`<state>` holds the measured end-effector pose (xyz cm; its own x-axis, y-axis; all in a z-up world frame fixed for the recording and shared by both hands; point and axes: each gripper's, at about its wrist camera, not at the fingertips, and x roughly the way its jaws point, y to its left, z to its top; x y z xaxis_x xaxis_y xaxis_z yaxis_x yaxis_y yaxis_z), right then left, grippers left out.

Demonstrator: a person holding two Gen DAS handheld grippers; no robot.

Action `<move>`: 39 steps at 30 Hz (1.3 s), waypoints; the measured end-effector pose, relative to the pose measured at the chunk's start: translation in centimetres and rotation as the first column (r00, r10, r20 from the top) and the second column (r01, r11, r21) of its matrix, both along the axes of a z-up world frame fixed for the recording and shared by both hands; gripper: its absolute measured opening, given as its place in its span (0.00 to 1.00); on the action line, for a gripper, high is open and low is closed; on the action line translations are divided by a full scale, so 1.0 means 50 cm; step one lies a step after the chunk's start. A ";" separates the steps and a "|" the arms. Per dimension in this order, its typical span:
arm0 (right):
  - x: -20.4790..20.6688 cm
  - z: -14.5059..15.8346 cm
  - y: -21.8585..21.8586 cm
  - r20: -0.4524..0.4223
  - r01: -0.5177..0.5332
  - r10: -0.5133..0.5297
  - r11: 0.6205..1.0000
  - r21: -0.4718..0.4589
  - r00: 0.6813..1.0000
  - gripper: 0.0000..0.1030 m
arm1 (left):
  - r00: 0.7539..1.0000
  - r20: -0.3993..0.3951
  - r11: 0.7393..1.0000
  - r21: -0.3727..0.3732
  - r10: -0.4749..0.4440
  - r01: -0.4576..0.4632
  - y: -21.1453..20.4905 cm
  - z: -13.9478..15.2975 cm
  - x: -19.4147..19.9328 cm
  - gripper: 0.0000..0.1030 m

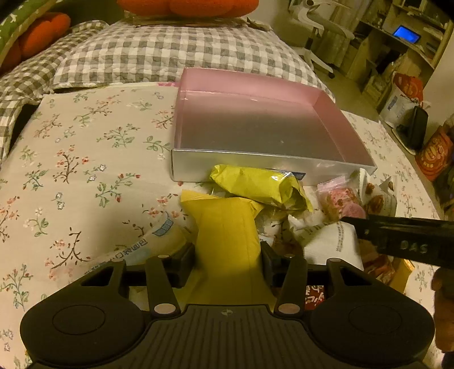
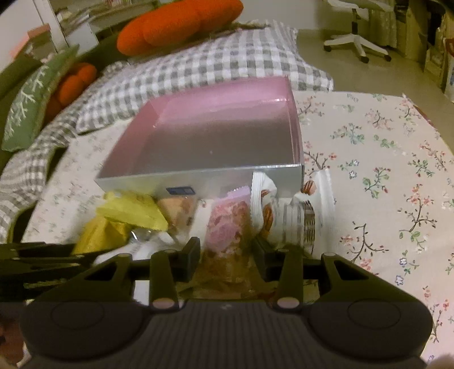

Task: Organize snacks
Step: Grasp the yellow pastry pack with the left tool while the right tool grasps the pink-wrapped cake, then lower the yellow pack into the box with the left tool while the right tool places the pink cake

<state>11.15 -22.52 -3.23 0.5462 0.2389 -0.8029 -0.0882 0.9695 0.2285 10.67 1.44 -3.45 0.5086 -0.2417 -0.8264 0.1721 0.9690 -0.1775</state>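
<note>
An open, empty silver box with a pink inside (image 1: 227, 167) (image 2: 170, 181) stands on the floral cloth. A heap of snack packets lies in front of it. My left gripper (image 1: 227, 252) is shut on a yellow snack packet (image 1: 224, 224), which fills the gap between the pads. Beyond it lie a second yellow-green packet (image 1: 261, 187) and a white packet (image 1: 332, 241). My right gripper (image 2: 227, 249) is shut on a pink snack packet (image 2: 227, 224) (image 1: 340, 198). A white pecan packet (image 2: 266, 204) leans on the box's front wall just to its right.
A floral cloth (image 1: 85, 170) (image 2: 383, 170) covers the surface left of the box and right of the heap. A grey checked pillow (image 1: 170, 54) and orange cushions (image 2: 176, 25) lie behind the box. An office chair (image 2: 354, 39) and shelves (image 1: 397, 42) stand farther back.
</note>
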 end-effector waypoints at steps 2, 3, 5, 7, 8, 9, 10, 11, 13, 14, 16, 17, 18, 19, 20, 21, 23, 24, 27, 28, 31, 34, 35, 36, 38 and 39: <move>0.002 -0.001 0.009 0.014 -0.010 0.011 1.000 -0.029 1.000 0.35 | 1.000 0.001 1.000 -0.003 0.006 -0.006 0.001 0.001 0.000 0.43; 0.003 -0.001 0.012 0.020 -0.010 0.011 0.999 -0.043 1.000 0.35 | 1.000 0.003 1.000 -0.004 0.011 -0.011 0.001 0.001 0.000 0.42; 0.005 0.001 0.016 0.027 -0.001 0.003 0.998 -0.061 1.000 0.32 | 1.000 0.006 1.000 -0.007 0.016 -0.016 0.003 0.003 0.000 0.41; 0.004 0.003 0.014 0.024 0.010 -0.008 0.998 -0.064 1.000 0.31 | 1.000 0.008 1.000 -0.012 0.022 -0.022 0.006 0.006 -0.001 0.40; 0.004 0.004 0.013 0.024 0.013 -0.012 0.998 -0.065 1.000 0.31 | 1.000 0.006 1.000 -0.015 0.024 -0.024 0.007 0.007 -0.001 0.40; 0.003 0.005 0.012 0.023 0.016 -0.015 0.998 -0.065 1.000 0.31 | 1.000 0.005 1.000 -0.016 0.024 -0.024 0.008 0.009 -0.001 0.39; 0.002 0.006 0.010 0.023 0.020 -0.019 0.998 -0.066 1.000 0.31 | 1.000 0.004 1.000 -0.016 0.024 -0.024 0.007 0.010 -0.002 0.39; 0.000 0.008 0.008 0.022 0.024 -0.023 0.998 -0.066 0.999 0.31 | 1.000 0.004 1.000 -0.016 0.022 -0.022 0.007 0.012 -0.004 0.39; -0.003 0.012 0.006 0.019 0.029 -0.028 0.998 -0.061 0.999 0.31 | 1.000 0.005 1.000 -0.015 0.018 -0.018 0.005 0.017 -0.007 0.39; -0.004 0.014 0.007 0.020 0.030 -0.029 0.998 -0.056 0.999 0.30 | 1.000 0.004 1.000 -0.018 0.017 -0.016 0.006 0.020 -0.009 0.39; -0.008 0.021 0.007 0.023 0.028 -0.027 0.999 -0.044 0.999 0.30 | 1.000 0.002 1.000 -0.028 0.015 -0.014 0.007 0.026 -0.012 0.39; -0.011 0.024 0.009 0.024 0.027 -0.026 0.999 -0.040 0.999 0.30 | 1.000 0.003 0.999 -0.029 0.016 -0.016 0.007 0.028 -0.015 0.39; -0.014 0.028 0.010 0.027 0.025 -0.024 0.999 -0.037 0.999 0.30 | 1.000 0.003 0.999 -0.029 0.018 -0.018 0.007 0.030 -0.018 0.38; -0.016 0.030 0.011 0.029 0.022 -0.021 0.999 -0.035 0.999 0.30 | 1.000 0.002 0.999 -0.028 0.020 -0.020 0.007 0.033 -0.022 0.38; -0.019 0.033 0.012 0.029 0.022 -0.021 0.999 -0.032 0.999 0.30 | 1.000 0.002 0.999 -0.028 0.021 -0.021 0.006 0.035 -0.027 0.38; -0.022 0.036 0.012 0.029 0.025 -0.024 0.999 -0.028 0.999 0.30 | 1.000 0.002 0.999 -0.027 0.023 -0.023 0.005 0.038 -0.032 0.38; -0.026 0.041 0.010 0.025 0.030 -0.029 1.000 -0.009 0.999 0.30 | 1.000 0.003 0.999 -0.027 0.027 -0.027 0.003 0.045 -0.042 0.38; -0.028 0.044 0.009 0.025 0.033 -0.033 0.999 0.003 0.999 0.30 | 1.000 0.006 0.999 -0.028 0.029 -0.028 0.003 0.049 -0.047 0.38; -0.031 0.054 0.006 0.025 0.039 -0.040 0.998 0.040 0.999 0.21 | 0.999 0.025 0.998 -0.040 0.044 -0.043 0.003 0.067 -0.062 0.38; -0.031 0.057 0.005 0.026 0.041 -0.042 0.998 0.051 0.999 0.21 | 0.998 0.027 0.998 -0.043 0.053 -0.052 0.005 0.070 -0.063 0.38; -0.032 0.053 -0.004 0.010 0.059 -0.060 0.995 0.082 0.998 0.20 | 0.997 0.028 0.996 -0.038 0.078 -0.077 0.005 0.078 -0.066 0.38; -0.028 0.042 -0.011 -0.017 0.059 -0.058 0.991 0.119 0.998 0.23 | 0.996 0.036 0.996 -0.023 0.084 -0.083 -0.001 0.079 -0.065 0.38; -0.031 0.040 -0.012 -0.024 0.059 -0.056 0.990 0.128 0.998 0.26 | 0.996 0.036 0.996 -0.017 0.083 -0.083 -0.005 0.078 -0.066 0.38; -0.029 0.037 -0.012 -0.034 0.062 -0.058 0.989 0.135 0.998 0.26 | 0.996 0.036 0.997 -0.012 0.082 -0.081 -0.007 0.077 -0.067 0.38; -0.030 0.038 -0.010 -0.037 0.057 -0.052 0.988 0.146 0.998 0.33 | 0.996 0.039 0.997 0.000 0.079 -0.079 -0.012 0.075 -0.070 0.38; -0.033 0.042 -0.011 -0.034 0.056 -0.051 0.988 0.147 0.998 0.34 | 0.996 0.040 0.997 0.005 0.080 -0.080 -0.013 0.075 -0.070 0.38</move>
<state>9.49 -23.05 -1.12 0.5379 0.3271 -0.7770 -0.0281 0.9281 0.3712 7.14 0.81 0.28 0.5588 -0.1932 -0.8065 0.1008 0.9811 -0.1652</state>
